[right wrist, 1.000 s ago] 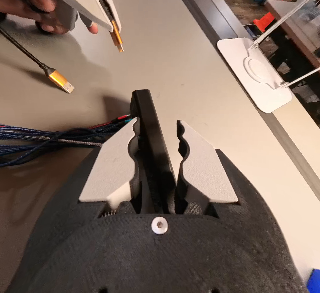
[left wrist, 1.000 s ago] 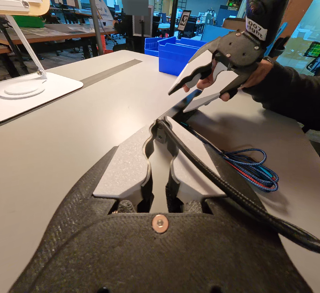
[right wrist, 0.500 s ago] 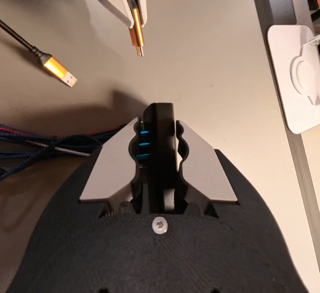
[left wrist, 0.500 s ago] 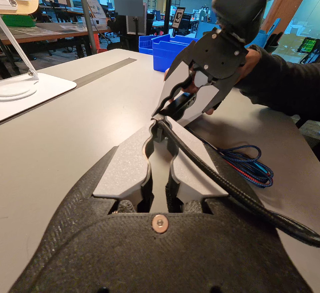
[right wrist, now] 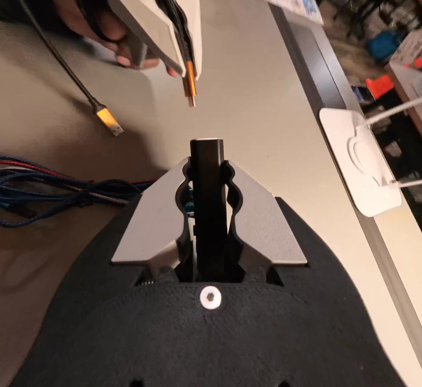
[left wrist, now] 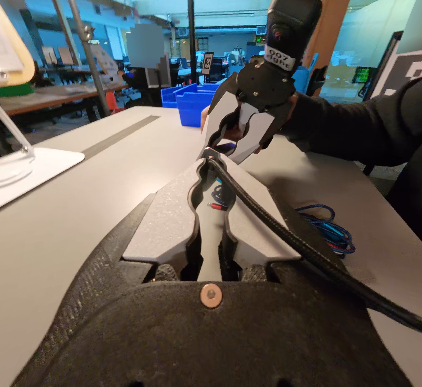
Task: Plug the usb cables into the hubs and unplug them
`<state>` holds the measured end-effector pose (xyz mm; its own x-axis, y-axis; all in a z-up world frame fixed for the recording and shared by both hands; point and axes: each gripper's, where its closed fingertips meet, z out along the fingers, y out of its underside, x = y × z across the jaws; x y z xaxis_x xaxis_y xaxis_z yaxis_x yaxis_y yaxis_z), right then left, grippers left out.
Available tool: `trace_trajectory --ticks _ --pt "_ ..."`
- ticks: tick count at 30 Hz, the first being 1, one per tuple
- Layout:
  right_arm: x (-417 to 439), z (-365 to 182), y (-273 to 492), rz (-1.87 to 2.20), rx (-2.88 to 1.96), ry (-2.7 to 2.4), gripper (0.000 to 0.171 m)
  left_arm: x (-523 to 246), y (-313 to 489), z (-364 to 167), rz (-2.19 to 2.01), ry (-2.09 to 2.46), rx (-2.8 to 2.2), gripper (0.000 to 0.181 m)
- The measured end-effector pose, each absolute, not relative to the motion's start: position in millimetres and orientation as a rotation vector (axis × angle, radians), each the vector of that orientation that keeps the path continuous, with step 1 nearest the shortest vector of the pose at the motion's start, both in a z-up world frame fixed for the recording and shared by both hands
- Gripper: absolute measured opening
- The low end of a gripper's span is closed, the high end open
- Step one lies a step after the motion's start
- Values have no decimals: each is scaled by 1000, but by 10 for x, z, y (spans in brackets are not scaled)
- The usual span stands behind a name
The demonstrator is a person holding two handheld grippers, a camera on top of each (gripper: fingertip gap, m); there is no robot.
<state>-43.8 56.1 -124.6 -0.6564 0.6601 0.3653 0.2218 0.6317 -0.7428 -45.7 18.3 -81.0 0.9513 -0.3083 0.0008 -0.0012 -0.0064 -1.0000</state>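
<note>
My right gripper (right wrist: 206,162) is shut on a black USB hub (right wrist: 206,193) and holds it above the table, its end face pointing forward. My left gripper (left wrist: 209,161) is shut on the orange plug (right wrist: 190,86) of a black braided cable (left wrist: 274,223). In the right wrist view the left gripper (right wrist: 189,67) holds the plug a short gap from the hub's end, apart from it. In the left wrist view the right gripper (left wrist: 222,147) stands just beyond my fingertips, with the hub (left wrist: 226,147) mostly hidden. The cable's other orange plug (right wrist: 108,120) lies on the table.
A bundle of blue and red cables (right wrist: 45,188) lies on the grey table (left wrist: 80,204), also right of my left gripper (left wrist: 328,234). A white stand base (right wrist: 365,159) sits by a dark strip (left wrist: 123,133). Blue bins (left wrist: 194,106) stand at the far edge. The tips of one gripper are about 6 centimetres away from the tips of the other.
My right gripper closed on the hub and lifted it off the table, tilting it up. My left gripper rose with the orange plug and now points it at the hub's end.
</note>
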Motion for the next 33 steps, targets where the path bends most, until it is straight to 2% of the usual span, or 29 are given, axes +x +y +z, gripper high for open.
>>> trace_trajectory --ticks 10,33 --pt "-227 -1133 251 1031 -501 -2240 26 -134 131 -729 -155 452 -1491 9" --pt "-132 -1048 171 1109 -448 -2243 26 -52 65 -666 -54 554 -1437 9"
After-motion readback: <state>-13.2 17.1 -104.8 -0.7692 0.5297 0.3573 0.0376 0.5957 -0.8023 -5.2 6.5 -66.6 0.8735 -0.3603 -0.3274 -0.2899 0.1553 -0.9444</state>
